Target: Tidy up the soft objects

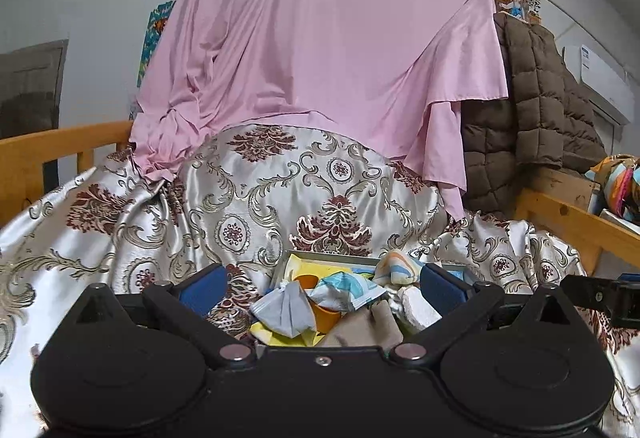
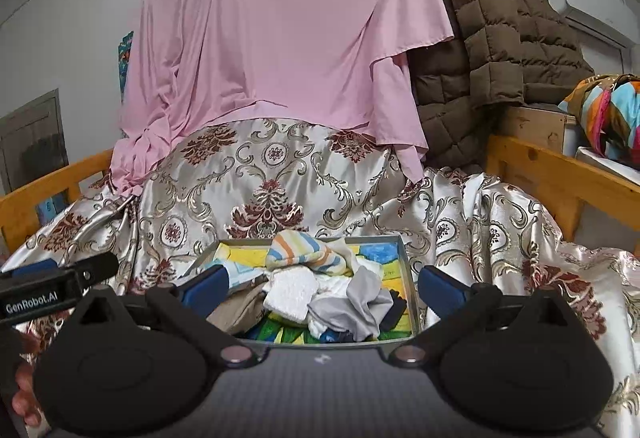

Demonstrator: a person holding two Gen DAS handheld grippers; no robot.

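Observation:
A shallow grey tray (image 2: 412,278) with a colourful printed bottom lies on the patterned satin bedspread (image 2: 280,174). It holds a heap of soft cloths: a striped sock (image 2: 304,252), a white towel (image 2: 290,294), a grey cloth (image 2: 360,302) and a tan cloth (image 2: 236,312). In the left wrist view the tray (image 1: 328,258) shows a grey folded cloth (image 1: 286,312), a blue-patterned cloth (image 1: 348,292), the striped sock (image 1: 400,268) and an orange piece (image 1: 324,314). My left gripper (image 1: 322,288) is open and empty over the heap. My right gripper (image 2: 322,288) is open and empty over the tray.
A pink sheet (image 1: 320,38) hangs over the back. A brown quilted coat (image 2: 480,50) hangs at the right. Wooden bed rails stand at the left (image 1: 48,150) and right (image 2: 560,174). A colourful bundle (image 2: 608,114) lies on a box at far right.

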